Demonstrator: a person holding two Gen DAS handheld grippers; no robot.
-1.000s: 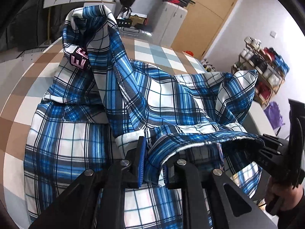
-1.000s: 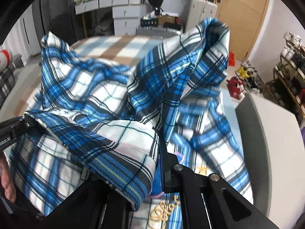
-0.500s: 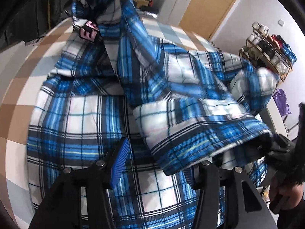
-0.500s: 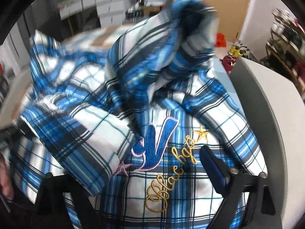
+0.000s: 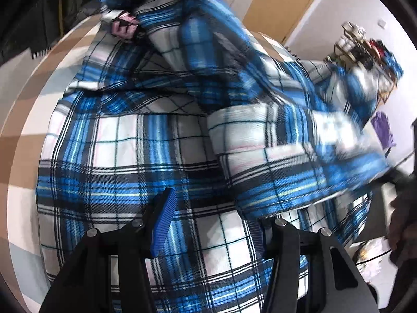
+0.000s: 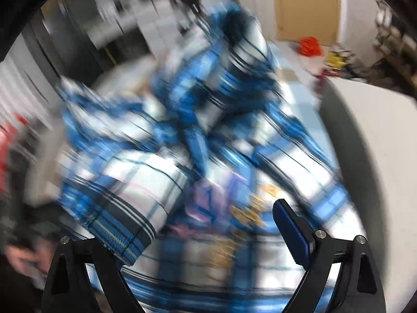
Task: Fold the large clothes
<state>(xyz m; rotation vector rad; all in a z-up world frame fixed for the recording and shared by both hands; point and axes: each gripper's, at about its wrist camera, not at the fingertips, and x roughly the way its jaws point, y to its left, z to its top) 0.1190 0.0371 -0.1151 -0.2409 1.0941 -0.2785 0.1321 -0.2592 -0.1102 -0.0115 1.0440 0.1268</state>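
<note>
The blue-and-white plaid shirt [image 5: 161, 140] lies spread and rumpled over a checked table [image 5: 23, 140], its body fairly flat nearest the cameras while a sleeve or front panel with a folded hem [image 5: 286, 182] is bunched across the middle and more cloth stands heaped toward the far side. In the right wrist view, which is heavily blurred, gold embroidered lettering [image 6: 245, 216] shows on the shirt's front. The fabric looks light, soft and limp, likely to sag and slide on itself, so it would best be taken at firm edges such as the hem, a cuff or the shoulder seams, with both sides lifted together to keep a crease straight. The left gripper [image 5: 211, 224] points steeply down over the near body of the shirt, its jaws apart with nothing pinched; the folded hem lies just beside its right finger. The right gripper [image 6: 213, 232] also tilts steeply down, jaws spread wide and empty, the hem draping over its left finger. A hand [image 6: 23, 255] shows blurred at the left edge of that view.
</note>
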